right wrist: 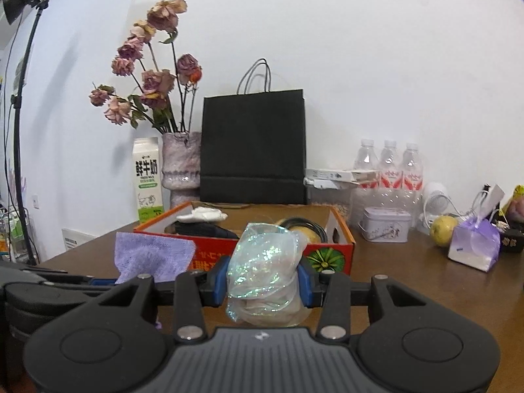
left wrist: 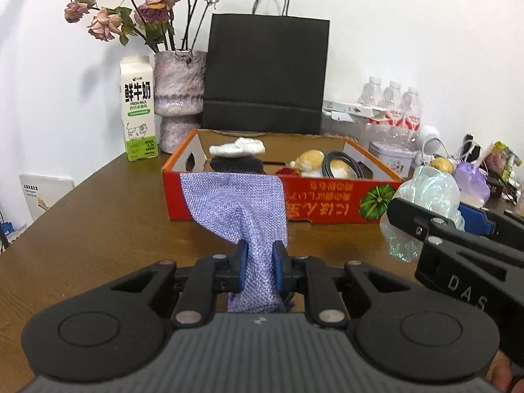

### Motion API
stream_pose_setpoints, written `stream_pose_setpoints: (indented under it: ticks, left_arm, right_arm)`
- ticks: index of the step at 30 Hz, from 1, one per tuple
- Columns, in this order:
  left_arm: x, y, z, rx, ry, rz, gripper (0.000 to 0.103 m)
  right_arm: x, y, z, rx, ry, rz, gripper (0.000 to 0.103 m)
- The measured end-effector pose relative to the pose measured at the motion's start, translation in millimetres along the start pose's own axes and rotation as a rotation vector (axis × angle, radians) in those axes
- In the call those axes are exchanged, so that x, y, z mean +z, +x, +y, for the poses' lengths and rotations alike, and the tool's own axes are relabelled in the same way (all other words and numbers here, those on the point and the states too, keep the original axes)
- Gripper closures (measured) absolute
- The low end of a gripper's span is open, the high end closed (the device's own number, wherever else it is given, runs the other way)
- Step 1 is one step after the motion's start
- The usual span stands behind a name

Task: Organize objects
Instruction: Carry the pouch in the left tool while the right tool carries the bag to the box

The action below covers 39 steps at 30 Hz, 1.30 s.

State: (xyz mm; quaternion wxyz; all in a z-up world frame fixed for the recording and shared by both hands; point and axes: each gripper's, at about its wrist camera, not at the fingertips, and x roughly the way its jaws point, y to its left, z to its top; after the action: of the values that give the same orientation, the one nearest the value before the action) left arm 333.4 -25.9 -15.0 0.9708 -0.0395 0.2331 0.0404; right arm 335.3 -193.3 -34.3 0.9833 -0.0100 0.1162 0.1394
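Along the wall at the back of the desk (right wrist: 409,281) we see a milk carton (left wrist: 138,108), a vase of dried roses (left wrist: 178,98), a black paper bag (left wrist: 265,72) and three water bottles (right wrist: 389,167); a light stand (right wrist: 19,98) rises at far left.

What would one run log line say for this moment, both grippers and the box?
left gripper: shut on purple mesh pouch | right gripper: shut on iridescent pouch | red box: on table ahead, holds items
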Motion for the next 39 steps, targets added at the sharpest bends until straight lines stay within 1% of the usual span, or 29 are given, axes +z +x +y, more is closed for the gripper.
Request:
stream_pose_setpoints:
  ticks: [7,15,24,39]
  left_arm:
    - [21.0,10.4,7.2,0.002,-0.024,-0.025,0.086]
    - [36.6,26.3,7.9,-0.006,-0.044,-0.043,0.086]
    - [58.3,52.7,8.4,-0.009,-0.098,-0.054,0.086]
    - [86.4,101.6,4.8,-0.009,-0.1,-0.073,0.086]
  right_arm:
    - [20.9,14.0,6.8,0.004,-0.013,-0.036,0.063]
    - [32.3,37.6,4.9,0.001,-0.008,-0.042,0.063]
    - [43.8,72.2,-0.6,-0.002,0.019,-0.056,0.063]
    - [56.0,128.4,-15.9,0.006,0.043,-0.057,0.063]
